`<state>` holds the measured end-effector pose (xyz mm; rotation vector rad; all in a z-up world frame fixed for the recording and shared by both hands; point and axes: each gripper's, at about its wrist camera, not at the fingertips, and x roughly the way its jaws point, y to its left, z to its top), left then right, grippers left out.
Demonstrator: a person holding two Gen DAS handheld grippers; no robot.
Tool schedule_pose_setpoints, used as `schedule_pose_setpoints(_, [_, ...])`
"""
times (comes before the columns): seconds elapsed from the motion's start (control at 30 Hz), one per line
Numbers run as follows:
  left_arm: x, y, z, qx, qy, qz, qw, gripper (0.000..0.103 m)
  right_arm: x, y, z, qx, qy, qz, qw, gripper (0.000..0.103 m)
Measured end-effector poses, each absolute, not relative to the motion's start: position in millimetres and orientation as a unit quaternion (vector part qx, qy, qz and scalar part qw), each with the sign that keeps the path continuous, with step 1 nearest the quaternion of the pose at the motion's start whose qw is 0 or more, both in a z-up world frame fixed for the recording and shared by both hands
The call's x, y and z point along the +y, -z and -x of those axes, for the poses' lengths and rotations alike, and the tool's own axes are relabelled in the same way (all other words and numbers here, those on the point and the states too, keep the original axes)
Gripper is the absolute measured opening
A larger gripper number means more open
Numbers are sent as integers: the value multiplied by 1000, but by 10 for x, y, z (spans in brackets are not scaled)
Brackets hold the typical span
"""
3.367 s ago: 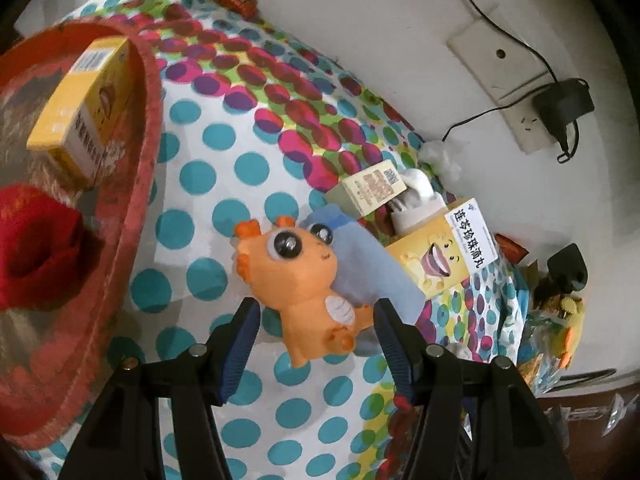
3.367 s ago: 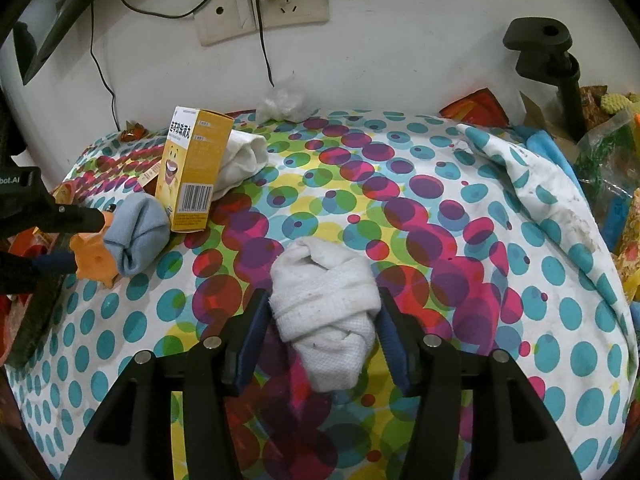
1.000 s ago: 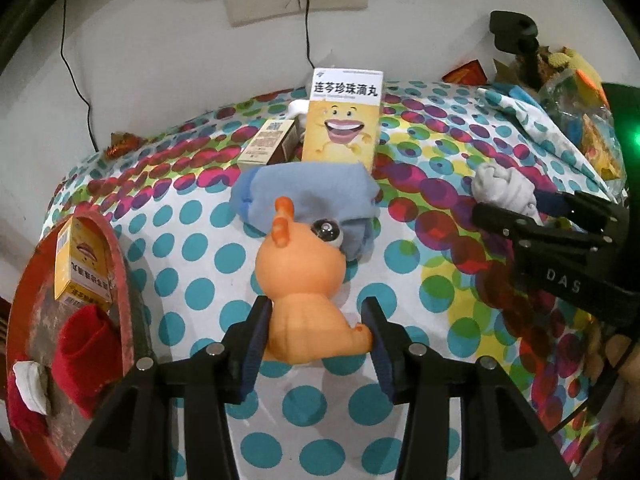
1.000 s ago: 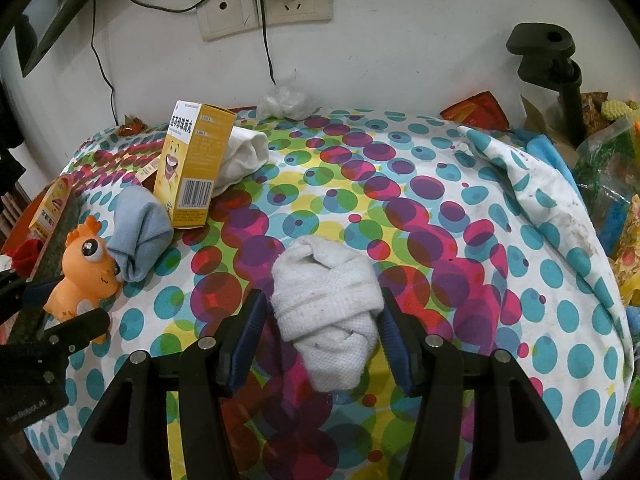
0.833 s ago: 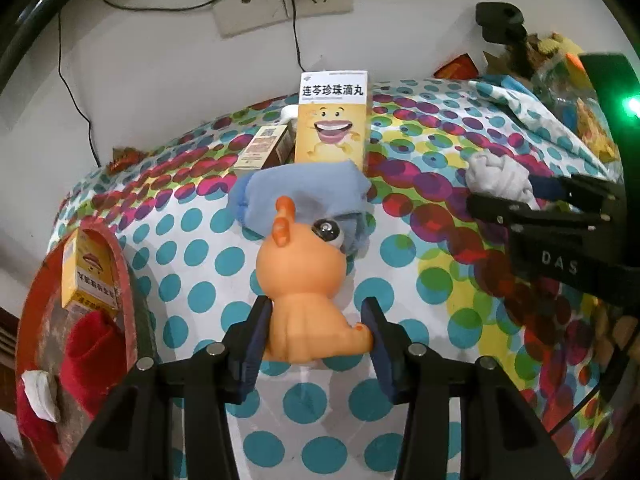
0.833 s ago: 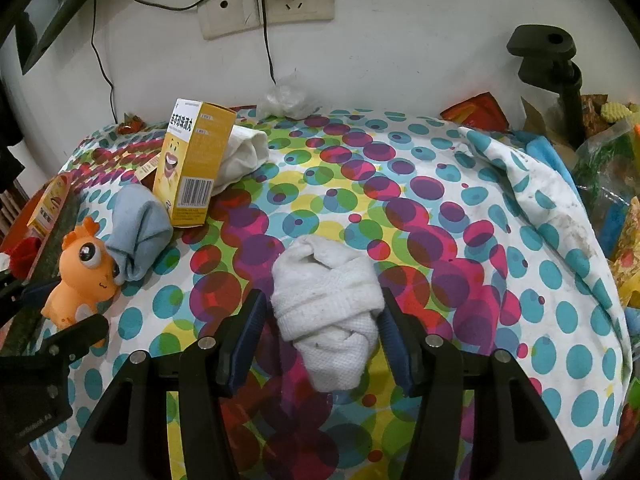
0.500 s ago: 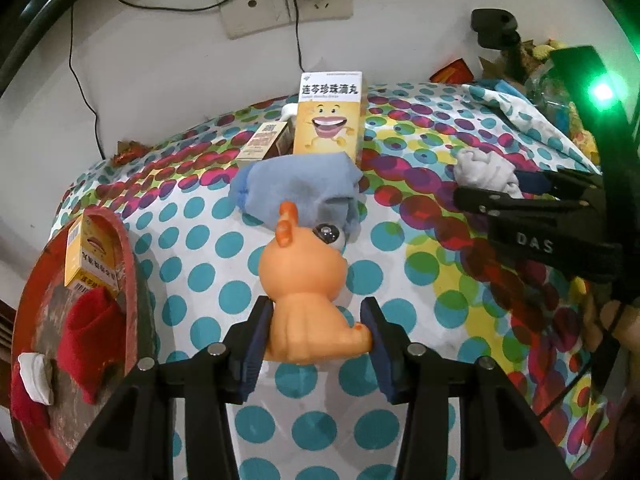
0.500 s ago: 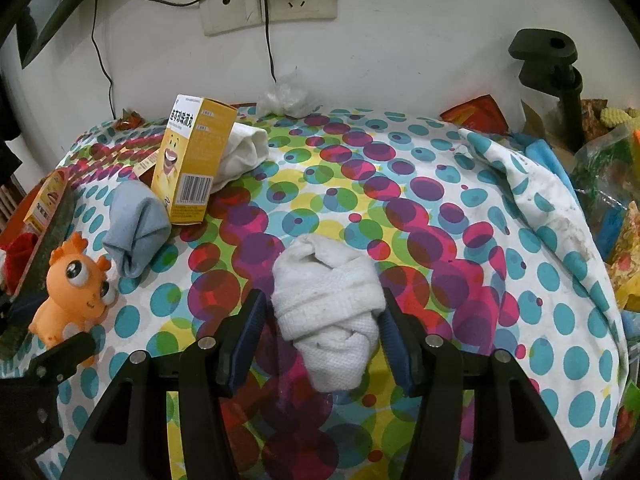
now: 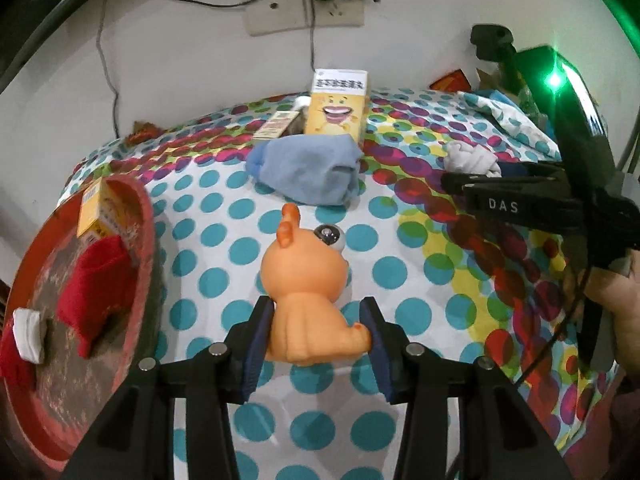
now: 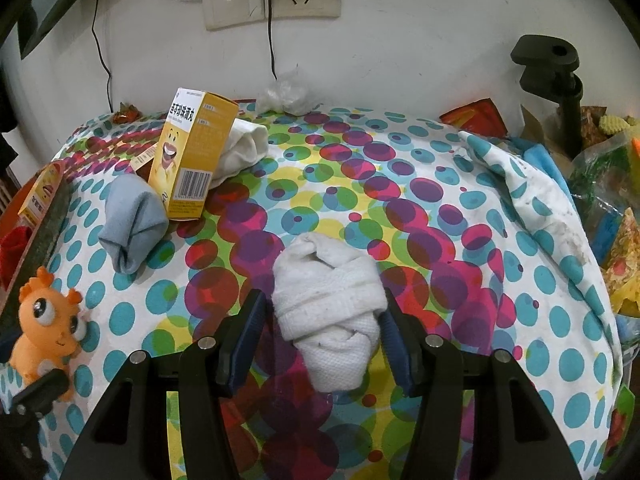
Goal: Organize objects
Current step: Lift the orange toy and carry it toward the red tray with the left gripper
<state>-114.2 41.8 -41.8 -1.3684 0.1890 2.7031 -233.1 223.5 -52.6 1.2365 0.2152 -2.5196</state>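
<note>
We are clamping the left gripper [image 9: 318, 336] on the orange toy [image 9: 308, 300], above the dotted cloth [image 9: 224, 216] beside the red tray [image 9: 140, 240]. Our right gripper [image 10: 322, 332] is gripping the rolled white sock [image 10: 328, 304], mid-cloth.

Black left gripper [image 9: 316, 338] and right gripper [image 10: 322, 340], blue-padded jaws, silver screws, white lettering, perhaps "DAS".

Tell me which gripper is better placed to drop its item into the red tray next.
Left. The left gripper is clamped on the orange toy, and the red tray lies right beside it. The right gripper brackets the white sock mid-table, farther from the tray.
</note>
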Motion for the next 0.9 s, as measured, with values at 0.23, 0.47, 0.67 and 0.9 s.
schedule_pose_setpoints(0.23, [246,424,1031,42,-889,453,54,45,2225,525,2334,78,883,-433,161,54])
schedule_pose_setpoints(0.47, [197,419,936,38,-889,453,55,45,2228,525,2336,79,884,-434,157,56])
schedule_pose_setpoints(0.67, [162,377,896,32,-889,454,58,45,2236,526,2333,79,884,-435,153,59])
schedule_pose_setpoints(0.9, [165,308,864,35,-892,447,61,44,2248,530,2343,79,884,-435,153,59])
